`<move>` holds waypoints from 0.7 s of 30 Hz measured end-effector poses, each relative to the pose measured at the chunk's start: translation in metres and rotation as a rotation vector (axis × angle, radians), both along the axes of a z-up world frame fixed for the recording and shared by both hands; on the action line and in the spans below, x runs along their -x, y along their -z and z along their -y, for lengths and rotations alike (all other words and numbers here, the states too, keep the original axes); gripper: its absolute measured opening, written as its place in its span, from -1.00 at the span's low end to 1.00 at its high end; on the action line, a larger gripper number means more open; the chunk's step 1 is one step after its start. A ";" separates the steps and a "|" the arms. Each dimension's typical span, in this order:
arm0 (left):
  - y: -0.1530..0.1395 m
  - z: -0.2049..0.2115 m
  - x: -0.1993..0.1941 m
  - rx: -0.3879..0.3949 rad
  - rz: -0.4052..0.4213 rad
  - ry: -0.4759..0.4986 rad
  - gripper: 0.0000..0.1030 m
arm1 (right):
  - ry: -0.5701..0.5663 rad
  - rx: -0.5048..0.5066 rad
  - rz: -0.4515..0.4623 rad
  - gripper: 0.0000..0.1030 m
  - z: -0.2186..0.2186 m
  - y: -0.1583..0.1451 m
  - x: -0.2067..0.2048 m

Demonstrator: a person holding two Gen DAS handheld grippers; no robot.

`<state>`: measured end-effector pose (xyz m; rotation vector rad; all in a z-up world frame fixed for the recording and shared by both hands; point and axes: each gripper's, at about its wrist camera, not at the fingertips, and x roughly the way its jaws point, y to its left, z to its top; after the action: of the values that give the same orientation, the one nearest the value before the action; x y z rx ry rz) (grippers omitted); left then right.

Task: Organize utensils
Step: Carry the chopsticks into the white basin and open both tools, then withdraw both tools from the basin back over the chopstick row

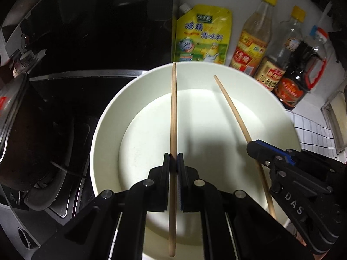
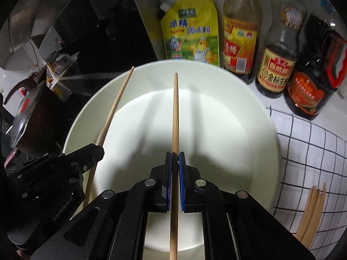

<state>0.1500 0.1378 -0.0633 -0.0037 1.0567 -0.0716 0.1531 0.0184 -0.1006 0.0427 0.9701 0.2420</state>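
A large white bowl (image 1: 108, 117) (image 2: 256, 117) sits on the counter below both grippers. My left gripper (image 1: 173, 156) is shut on a wooden chopstick (image 1: 173, 108) that points forward over the bowl. My right gripper (image 2: 175, 155) is shut on a second wooden chopstick (image 2: 175, 112), also above the bowl. In the left wrist view the right gripper (image 1: 252, 144) appears at the right with its chopstick (image 1: 232, 106). In the right wrist view the left gripper (image 2: 98, 146) shows at the left with its chopstick (image 2: 117, 101). Several more chopsticks (image 2: 312, 212) lie on the checked cloth.
Behind the bowl stand a yellow seasoning pouch (image 1: 202, 34) (image 2: 192, 30) and three sauce bottles (image 1: 251, 34) (image 2: 278, 49) against a white wall. A black stove with a dark pan (image 1: 23, 130) lies to the left. A white checked cloth (image 2: 308, 151) covers the counter at right.
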 end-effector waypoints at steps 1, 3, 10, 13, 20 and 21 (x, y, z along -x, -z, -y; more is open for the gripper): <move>0.004 -0.001 -0.002 0.002 -0.007 -0.001 -0.85 | 0.005 0.002 -0.006 -0.88 -0.001 0.003 -0.001; 0.013 -0.003 -0.004 0.008 -0.027 -0.002 -0.85 | 0.014 0.000 -0.025 -0.88 0.000 0.008 -0.003; 0.028 -0.009 -0.004 0.017 -0.062 -0.007 -0.84 | 0.031 0.022 -0.051 -0.88 0.000 0.019 -0.007; 0.029 -0.011 -0.004 0.014 -0.063 -0.016 -0.56 | 0.043 0.029 -0.045 -0.85 0.002 0.019 -0.005; 0.016 -0.018 0.000 0.015 -0.029 -0.054 -0.03 | 0.062 0.041 0.007 -0.44 0.008 0.004 0.006; 0.014 -0.018 0.001 0.015 -0.027 -0.056 -0.01 | 0.063 0.042 0.011 -0.44 0.009 0.002 0.008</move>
<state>0.1486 0.1561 -0.0772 -0.0485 1.0821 -0.0287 0.1450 0.0097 -0.1025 0.0331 0.9607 0.1640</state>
